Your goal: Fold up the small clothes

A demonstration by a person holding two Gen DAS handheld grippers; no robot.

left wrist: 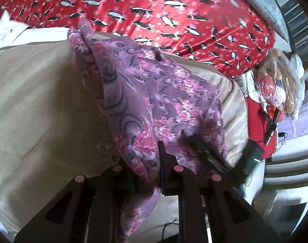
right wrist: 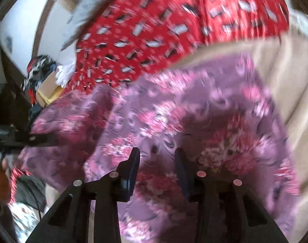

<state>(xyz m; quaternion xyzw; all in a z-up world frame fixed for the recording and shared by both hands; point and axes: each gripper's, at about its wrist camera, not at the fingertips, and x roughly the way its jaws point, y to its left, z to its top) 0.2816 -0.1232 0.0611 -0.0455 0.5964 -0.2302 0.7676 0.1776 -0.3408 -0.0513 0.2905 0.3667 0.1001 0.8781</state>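
The left gripper (left wrist: 142, 162) pinches a gathered edge of the purple floral-print garment of thin, soft cloth (left wrist: 164, 93), which hangs up and away from its dark fingers in a long fold while the rest lies spread on the beige cushion-like cover (left wrist: 42, 101). The right gripper (right wrist: 157, 158) stands spread, its fingers apart with nothing between them, just above the same garment (right wrist: 194, 105); that view is smeared by motion, so contact with the cloth cannot be told.

To do this fold well, the left grip should probably carry its edge across in one low, even arc, keeping the cloth taut enough not to bunch. The right fingers would best press or pin the flat part near the intended crease — so the lower layer does not drag along. A thin fabric like this likely slips and creases readily, so a slow laydown seems wise.

Room is mixed. The beige cover offers bare space to the left of the garment in the left view. Beyond it, the red satin penguin-print blanket (left wrist: 174, 10) borders the far edge closely, and in the left view plastic-wrapped soft toys (left wrist: 275, 85) sit off the right corner — the fold is best kept inside the beige area.
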